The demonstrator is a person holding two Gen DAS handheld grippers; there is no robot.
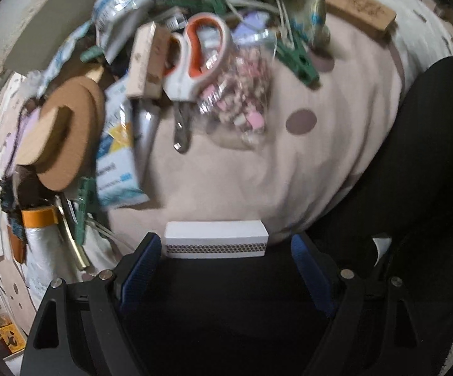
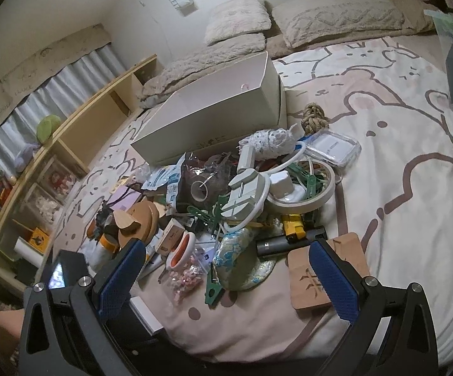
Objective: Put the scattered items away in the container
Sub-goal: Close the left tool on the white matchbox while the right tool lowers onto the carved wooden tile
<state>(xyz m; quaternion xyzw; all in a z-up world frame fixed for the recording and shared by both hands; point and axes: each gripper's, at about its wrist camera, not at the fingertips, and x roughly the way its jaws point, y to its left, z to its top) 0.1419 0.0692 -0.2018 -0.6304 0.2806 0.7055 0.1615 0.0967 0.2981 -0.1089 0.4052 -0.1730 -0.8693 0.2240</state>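
Note:
A pile of small items lies on a pink bedspread. In the left wrist view a white matchbox [image 1: 216, 238] sits at the bed's near edge, between the tips of my open left gripper [image 1: 223, 250], not touched. Beyond it lie orange-handled scissors [image 1: 195, 59], a bag of pink beads [image 1: 242, 94], green clothespins [image 1: 301, 62] and round cork coasters [image 1: 66, 138]. In the right wrist view my right gripper [image 2: 226, 269] is open and empty over the pile's near side. The open white box [image 2: 214, 116] stands behind the pile. The matchbox also shows in the right wrist view [image 2: 146, 313].
A masking tape roll [image 2: 304, 188], a white clip lamp [image 2: 245, 188], a black marker [image 2: 289, 241], a wooden coaster [image 2: 314, 282] and a rope knot [image 2: 314, 116] lie in the pile. Pillows [image 2: 336, 18] lie at the back, a wooden shelf [image 2: 70, 144] runs along the left.

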